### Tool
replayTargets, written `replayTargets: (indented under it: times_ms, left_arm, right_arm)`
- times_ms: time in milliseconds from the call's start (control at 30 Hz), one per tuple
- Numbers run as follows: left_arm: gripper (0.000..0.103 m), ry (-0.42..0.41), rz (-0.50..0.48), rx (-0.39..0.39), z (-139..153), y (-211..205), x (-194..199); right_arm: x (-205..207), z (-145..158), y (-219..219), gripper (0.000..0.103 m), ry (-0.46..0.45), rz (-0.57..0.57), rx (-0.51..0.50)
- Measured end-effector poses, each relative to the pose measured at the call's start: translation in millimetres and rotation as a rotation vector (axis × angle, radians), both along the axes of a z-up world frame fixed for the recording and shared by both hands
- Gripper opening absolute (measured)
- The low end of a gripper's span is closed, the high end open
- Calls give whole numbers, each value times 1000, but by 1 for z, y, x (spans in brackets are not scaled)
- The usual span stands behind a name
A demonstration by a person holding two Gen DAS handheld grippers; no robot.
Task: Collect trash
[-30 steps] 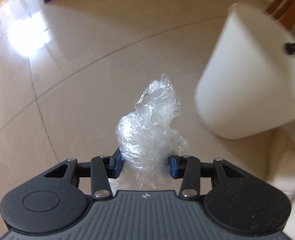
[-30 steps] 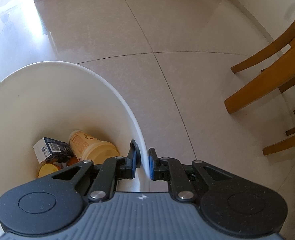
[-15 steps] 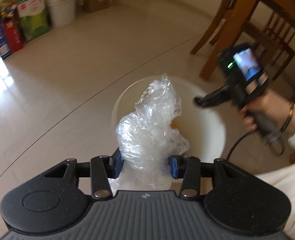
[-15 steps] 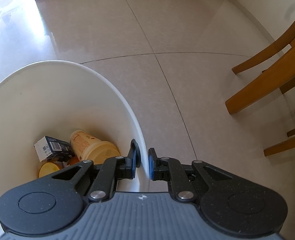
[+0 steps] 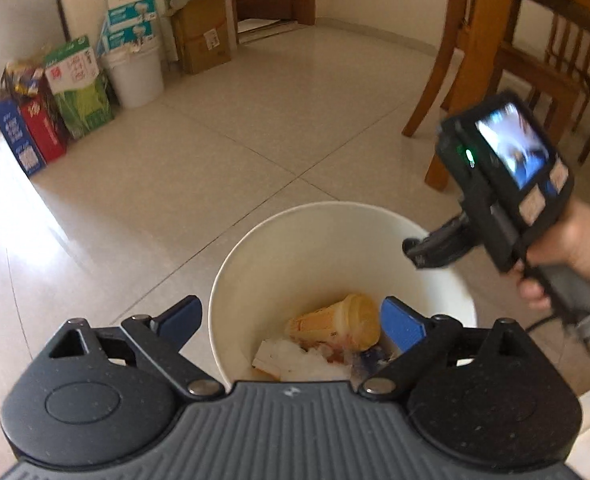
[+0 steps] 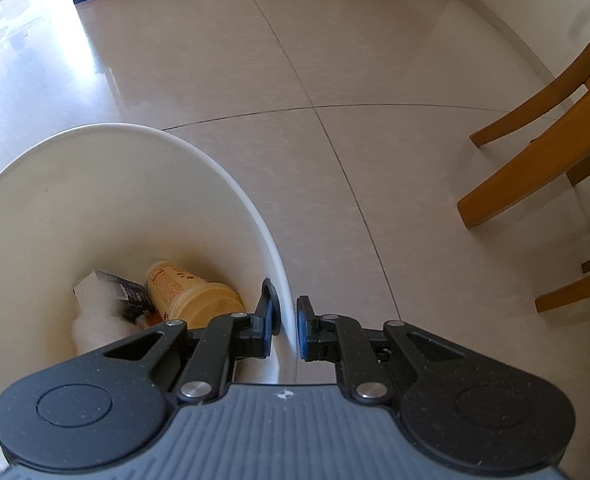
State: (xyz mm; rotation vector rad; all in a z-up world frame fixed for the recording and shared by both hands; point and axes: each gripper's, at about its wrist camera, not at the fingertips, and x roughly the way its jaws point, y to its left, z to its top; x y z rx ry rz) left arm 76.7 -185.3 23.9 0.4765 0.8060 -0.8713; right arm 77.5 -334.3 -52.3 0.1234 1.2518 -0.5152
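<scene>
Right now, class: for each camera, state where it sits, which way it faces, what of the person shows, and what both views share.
Left wrist: sits behind the open left tongs, looking down into the white bin; the person's right hand shows, holding the other tool.
Right wrist: sits behind the right tongs, shut on the bin's rim, looking along the tiled floor; no body part shows.
Shared: the bin, the yellow cup inside, the wooden chairs.

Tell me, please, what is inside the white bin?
In the bin lie a yellow cup on its side, a dark carton and crumpled clear plastic. Anything beneath them is covered.
</scene>
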Motion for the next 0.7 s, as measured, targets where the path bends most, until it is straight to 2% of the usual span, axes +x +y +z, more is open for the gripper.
replayTargets:
  times_ms: [133, 233, 400, 600, 700]
  left_arm:
    - [97, -63, 23, 42, -5, 3, -10]
    - [97, -54, 49, 41, -8, 8, -13]
    - [100, -69, 144, 29, -12, 25, -16]
    - [100, -91, 217, 87, -19, 37, -22]
    - [100, -81, 237, 104, -20, 39, -26]
  right_arm:
    - [-1, 1, -2, 15, -2, -3, 7]
    - [-1, 1, -2, 15, 0, -3, 6]
    - [0, 2, 0, 15, 11, 8, 10]
    - [-8, 5, 11, 25, 36, 46, 17]
    - [-14, 11, 15, 41, 29, 33, 64]
